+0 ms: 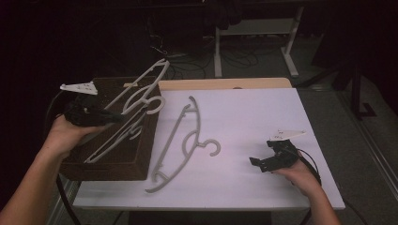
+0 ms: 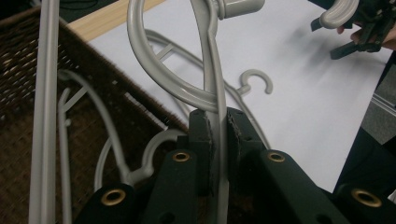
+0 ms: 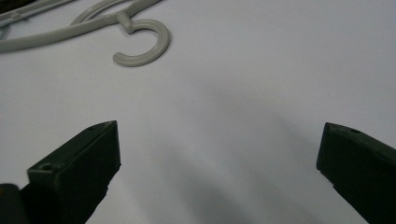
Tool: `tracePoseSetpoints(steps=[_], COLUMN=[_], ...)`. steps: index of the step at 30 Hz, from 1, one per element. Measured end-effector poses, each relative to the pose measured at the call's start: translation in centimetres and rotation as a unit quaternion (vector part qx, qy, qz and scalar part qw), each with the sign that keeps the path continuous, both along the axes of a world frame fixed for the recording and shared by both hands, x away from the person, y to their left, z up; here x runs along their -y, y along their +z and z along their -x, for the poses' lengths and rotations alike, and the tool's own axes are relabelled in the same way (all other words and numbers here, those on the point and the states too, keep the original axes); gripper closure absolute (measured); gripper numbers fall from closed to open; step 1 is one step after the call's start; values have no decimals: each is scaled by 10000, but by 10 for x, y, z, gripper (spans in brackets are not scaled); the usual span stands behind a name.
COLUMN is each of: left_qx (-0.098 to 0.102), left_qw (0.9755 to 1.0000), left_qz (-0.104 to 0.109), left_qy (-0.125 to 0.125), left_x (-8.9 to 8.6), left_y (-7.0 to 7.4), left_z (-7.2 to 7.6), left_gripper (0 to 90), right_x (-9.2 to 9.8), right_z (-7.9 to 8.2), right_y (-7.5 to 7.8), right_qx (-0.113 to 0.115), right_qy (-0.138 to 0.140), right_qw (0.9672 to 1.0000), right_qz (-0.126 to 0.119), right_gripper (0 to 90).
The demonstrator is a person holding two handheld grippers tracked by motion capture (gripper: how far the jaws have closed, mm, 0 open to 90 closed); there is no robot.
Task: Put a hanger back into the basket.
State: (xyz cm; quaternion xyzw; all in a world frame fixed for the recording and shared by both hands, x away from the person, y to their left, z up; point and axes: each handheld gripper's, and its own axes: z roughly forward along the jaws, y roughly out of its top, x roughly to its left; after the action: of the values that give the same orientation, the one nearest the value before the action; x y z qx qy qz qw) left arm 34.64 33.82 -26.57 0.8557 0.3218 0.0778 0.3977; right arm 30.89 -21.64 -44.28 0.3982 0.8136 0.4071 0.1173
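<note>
My left gripper (image 1: 112,117) hangs over the brown wicker basket (image 1: 136,164) and is shut on a grey plastic hanger (image 1: 143,91), its jaws clamped on the hanger's thin bar (image 2: 217,140). Below it a second grey hanger (image 1: 117,140) lies in the basket. A third grey hanger (image 1: 180,145) lies flat on the white table (image 1: 253,112), its hook (image 3: 142,44) pointing right. My right gripper (image 1: 256,162) rests low on the table at the right, open, its jaws wide apart with nothing between them (image 3: 217,163).
The basket (image 2: 28,93) stands at the table's left edge. A wooden strip (image 1: 225,83) runs along the table's far edge. Beyond it stand a white desk frame (image 1: 256,35) and cables on the dark floor.
</note>
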Motion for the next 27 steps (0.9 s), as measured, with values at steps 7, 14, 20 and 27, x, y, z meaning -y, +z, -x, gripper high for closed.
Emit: tracePoseSetpoints(steps=[7,14,20,27], left_qx=[-125,-250,-453,-685], left_qw=[9998,9993,9981,9966], left_qz=[-23,36,66,-15], left_qy=[129,283,413,465], left_x=[-22,-40,-54,-62], left_y=[-14,-33,-52,-69], left_z=[-3,-9,-16,-26], left_gripper=[820,820,819,819], right_x=[-1,-1,-1,-2], right_z=[0,0,0,-2], right_y=[0,0,0,-1], right_qx=[-2,0,-2,-12], right_qy=[-1,15,10,28], right_qw=[10000,10000,10000,10000], right_qz=[-1,15,6,15], right_gripper=[0,0,0,0])
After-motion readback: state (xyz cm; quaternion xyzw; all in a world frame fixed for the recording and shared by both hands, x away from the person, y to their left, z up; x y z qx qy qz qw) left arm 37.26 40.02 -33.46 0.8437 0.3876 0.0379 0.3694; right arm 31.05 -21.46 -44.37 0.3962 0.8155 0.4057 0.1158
